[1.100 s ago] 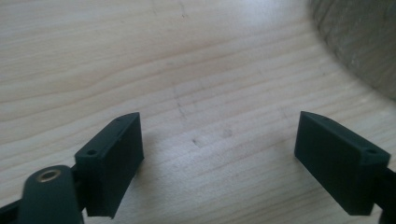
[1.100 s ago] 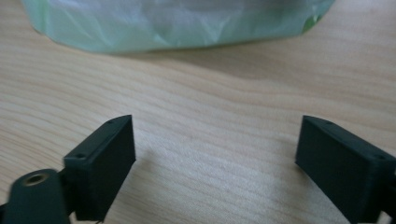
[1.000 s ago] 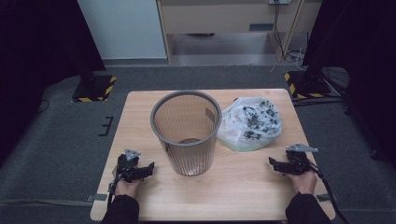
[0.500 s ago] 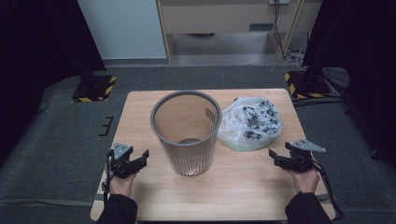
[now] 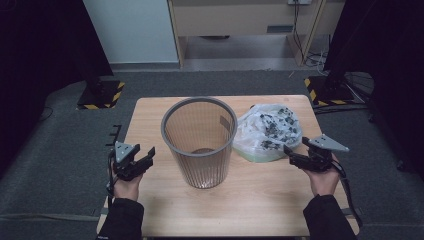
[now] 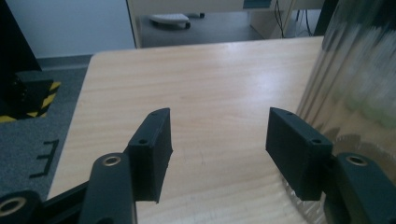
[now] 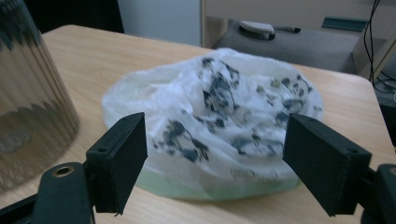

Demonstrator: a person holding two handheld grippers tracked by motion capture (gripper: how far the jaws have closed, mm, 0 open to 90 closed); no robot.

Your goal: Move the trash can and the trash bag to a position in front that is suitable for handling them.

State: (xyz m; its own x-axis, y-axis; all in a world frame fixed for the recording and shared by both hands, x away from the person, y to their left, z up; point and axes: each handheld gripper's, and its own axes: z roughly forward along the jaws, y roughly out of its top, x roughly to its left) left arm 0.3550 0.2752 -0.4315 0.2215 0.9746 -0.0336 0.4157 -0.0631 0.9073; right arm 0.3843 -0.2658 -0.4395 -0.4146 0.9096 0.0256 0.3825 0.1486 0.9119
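A grey mesh wastebasket (image 5: 199, 140) stands upright in the middle of the wooden table (image 5: 150, 115). To its right lies a white plastic bag (image 5: 267, 132) with dark print and a greenish underside. My left gripper (image 5: 149, 156) hovers left of the basket, open; its jaws have just been closing with nothing between them. In the left gripper view the gripper (image 6: 218, 135) frames bare table, with the basket (image 6: 359, 84) at the right. My right gripper (image 5: 291, 156) is open just right of the bag. In the right gripper view the gripper (image 7: 215, 140) faces the bag (image 7: 219, 112), with the basket (image 7: 28, 93) at the left.
Two dark stands with yellow-and-black striped bases sit on the grey carpet, one at the left (image 5: 100, 95) and one at the right (image 5: 325, 92). A wooden shelf unit (image 5: 240, 20) stands behind the table. Bare table lies in front of the basket.
Both hands have lifted their grippers up off the table. The left gripper's jaws stand narrower than before. Basket and bag have not moved.
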